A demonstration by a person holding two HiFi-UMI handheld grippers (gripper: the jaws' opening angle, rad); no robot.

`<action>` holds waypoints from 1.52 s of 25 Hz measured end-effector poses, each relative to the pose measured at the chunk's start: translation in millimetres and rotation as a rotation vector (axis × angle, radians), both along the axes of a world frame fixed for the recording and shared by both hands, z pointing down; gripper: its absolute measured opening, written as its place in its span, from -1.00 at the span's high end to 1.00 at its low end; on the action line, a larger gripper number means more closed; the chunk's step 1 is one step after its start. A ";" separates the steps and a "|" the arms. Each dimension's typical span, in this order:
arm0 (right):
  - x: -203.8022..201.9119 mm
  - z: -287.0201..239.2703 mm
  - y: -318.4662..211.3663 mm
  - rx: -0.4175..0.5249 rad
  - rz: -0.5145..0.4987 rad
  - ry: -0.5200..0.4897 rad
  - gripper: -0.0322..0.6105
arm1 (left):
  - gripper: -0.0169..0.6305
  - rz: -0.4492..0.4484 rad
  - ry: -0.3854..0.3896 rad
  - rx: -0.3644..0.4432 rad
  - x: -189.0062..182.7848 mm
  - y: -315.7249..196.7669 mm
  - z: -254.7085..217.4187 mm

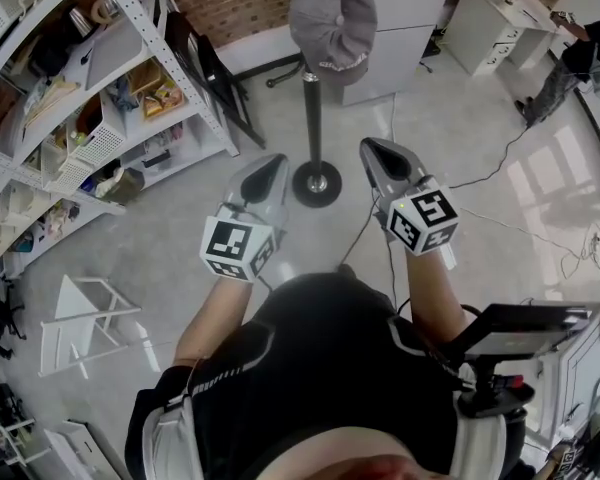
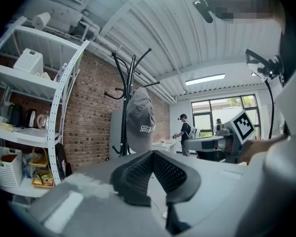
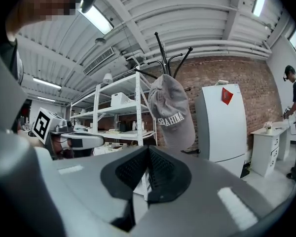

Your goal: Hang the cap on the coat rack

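Note:
A grey cap (image 1: 332,18) hangs on top of the black coat rack (image 1: 311,108), whose round base (image 1: 317,183) stands on the floor ahead of me. The cap (image 2: 140,120) shows white lettering in the left gripper view and hangs from the rack's hooks (image 3: 165,51) in the right gripper view. My left gripper (image 1: 265,173) is left of the pole, below the cap and apart from it; its jaws (image 2: 152,153) meet with nothing between them. My right gripper (image 1: 380,153) is right of the pole, also shut and holding nothing (image 3: 148,147).
A white shelving unit (image 1: 100,118) full of items lines the left. A white stool (image 1: 85,318) lies on the floor lower left. A white cabinet (image 3: 222,127) stands behind the rack. Cables (image 1: 500,168) cross the floor; a person (image 1: 580,63) is far right.

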State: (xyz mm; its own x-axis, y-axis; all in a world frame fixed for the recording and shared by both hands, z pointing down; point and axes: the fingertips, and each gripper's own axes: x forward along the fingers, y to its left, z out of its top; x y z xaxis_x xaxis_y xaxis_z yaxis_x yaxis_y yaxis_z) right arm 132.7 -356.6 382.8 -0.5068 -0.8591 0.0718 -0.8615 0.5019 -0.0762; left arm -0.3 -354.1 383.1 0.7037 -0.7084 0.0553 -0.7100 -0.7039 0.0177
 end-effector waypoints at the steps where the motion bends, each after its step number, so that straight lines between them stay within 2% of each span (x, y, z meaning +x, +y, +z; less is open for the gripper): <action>1: -0.1 -0.8 2.2 0.001 0.005 0.004 0.87 | 0.94 -0.002 0.003 -0.001 -1.1 0.0 0.1; 7: -12.6 -10.1 10.0 0.022 0.000 0.032 0.87 | 0.93 -0.020 0.019 -0.004 -13.1 0.6 1.8; 13: -7.4 -17.9 18.5 0.056 0.020 0.045 0.87 | 0.94 -0.024 0.029 0.000 -10.7 5.6 0.3; 38: 0.5 -18.0 26.9 0.055 0.051 0.012 0.88 | 0.94 -0.007 0.026 0.000 -5.8 9.9 -0.7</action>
